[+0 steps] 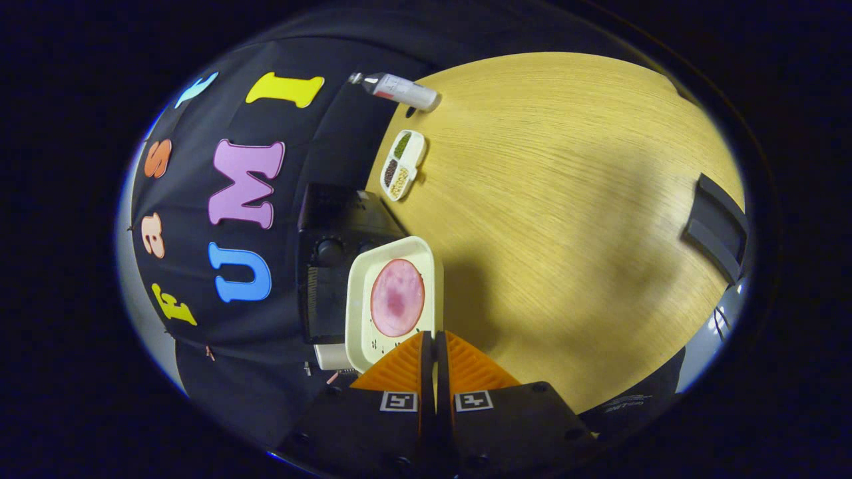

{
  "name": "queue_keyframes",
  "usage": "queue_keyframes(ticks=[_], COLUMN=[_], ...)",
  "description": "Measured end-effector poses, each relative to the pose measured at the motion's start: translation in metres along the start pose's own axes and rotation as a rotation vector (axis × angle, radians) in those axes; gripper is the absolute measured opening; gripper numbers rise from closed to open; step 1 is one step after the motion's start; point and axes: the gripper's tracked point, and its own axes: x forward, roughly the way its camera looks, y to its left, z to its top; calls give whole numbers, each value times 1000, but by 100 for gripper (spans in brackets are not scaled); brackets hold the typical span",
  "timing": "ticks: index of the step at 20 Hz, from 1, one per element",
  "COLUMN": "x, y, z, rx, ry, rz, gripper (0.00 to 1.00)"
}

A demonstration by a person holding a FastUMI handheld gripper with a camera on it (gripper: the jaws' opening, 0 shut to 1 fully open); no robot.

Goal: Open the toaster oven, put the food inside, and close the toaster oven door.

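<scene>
the view is rolled sideways, so the wooden table (566, 199) stands on the right and the booth's black cloth wall on the left. the gripper (434, 342) shows its two orange ribbed fingers (399, 372) drawn close, the jaws clamped on the near rim of a cream tray (359, 293), with only a thin dark slit left between them where the tray's edge sits. the tray reaches straight ahead from the fingertips and carries a round pink slice of meat (397, 297), lying flat in the middle of it.

just left of the tray, touching or nearly touching it as seen here, is the black toaster oven (329, 266), with a round knob (328, 251) showing on its front; whether its door is open or closed cannot be told from this angle. the food is on the tray, outside the oven.

farther along the table, well beyond the tray, lies a small white divided dish (403, 165) with green, dark and pale grains in its three compartments. beyond that, at the far edge by the cloth, a white tube (397, 89) lies on its side. a dark flat object (715, 229) sits at the table's right edge, well apart from everything else.
</scene>
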Motion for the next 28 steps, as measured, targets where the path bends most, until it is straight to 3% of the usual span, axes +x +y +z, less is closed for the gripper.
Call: queue_keyframes(ticks=[9, 18, 25, 28], x=[69, 171, 226, 230], y=[74, 115, 134, 122], z=[-46, -46, -35, -29], rx=[-59, 36, 26, -43], ry=[65, 19, -70, -127], rz=[62, 92, 84, 9], gripper=[6, 6, 6, 6])
